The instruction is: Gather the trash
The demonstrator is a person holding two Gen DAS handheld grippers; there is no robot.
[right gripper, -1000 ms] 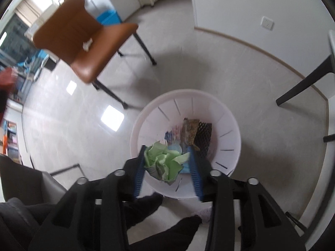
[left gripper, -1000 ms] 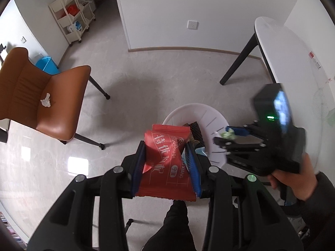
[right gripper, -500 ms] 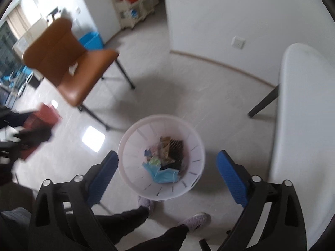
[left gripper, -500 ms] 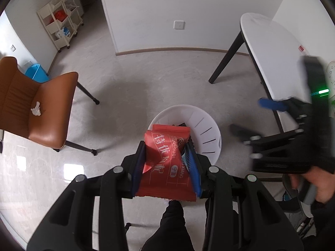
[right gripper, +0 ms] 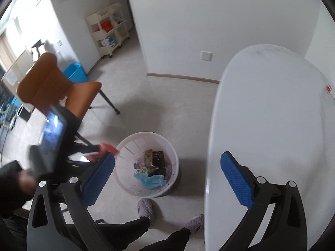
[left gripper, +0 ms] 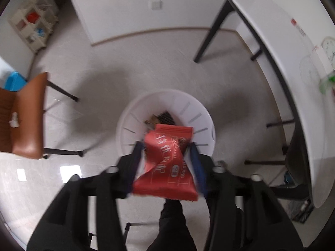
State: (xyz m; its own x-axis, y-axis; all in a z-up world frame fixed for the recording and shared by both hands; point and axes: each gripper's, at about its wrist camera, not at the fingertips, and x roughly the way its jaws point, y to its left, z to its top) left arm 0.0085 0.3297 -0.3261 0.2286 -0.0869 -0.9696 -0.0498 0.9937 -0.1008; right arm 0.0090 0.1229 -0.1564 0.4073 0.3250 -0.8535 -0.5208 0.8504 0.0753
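Observation:
My left gripper (left gripper: 166, 156) is shut on a red snack wrapper (left gripper: 167, 163) and holds it above the near rim of the white trash bin (left gripper: 206, 115). From the right wrist view the left gripper (right gripper: 98, 150) and the red wrapper (right gripper: 108, 148) hang at the bin's (right gripper: 129, 186) left rim. The bin holds several pieces of trash, among them a blue mask (right gripper: 151, 181) and a green wad (right gripper: 143, 170). My right gripper (right gripper: 167, 177) is open and empty, raised above the bin and the table edge.
A white table (right gripper: 272, 125) stands right of the bin, with dark legs (left gripper: 211, 29). Something green (left gripper: 326, 82) lies on it. A brown chair (left gripper: 25, 113) with a white crumpled tissue (left gripper: 14, 120) stands left. A shelf cart (right gripper: 108, 31) is at the far wall. My feet (right gripper: 145, 209) are near the bin.
My right gripper opened, dropped the green wad into the bin, and rose back toward the table. My left gripper moved the red wrapper over the bin.

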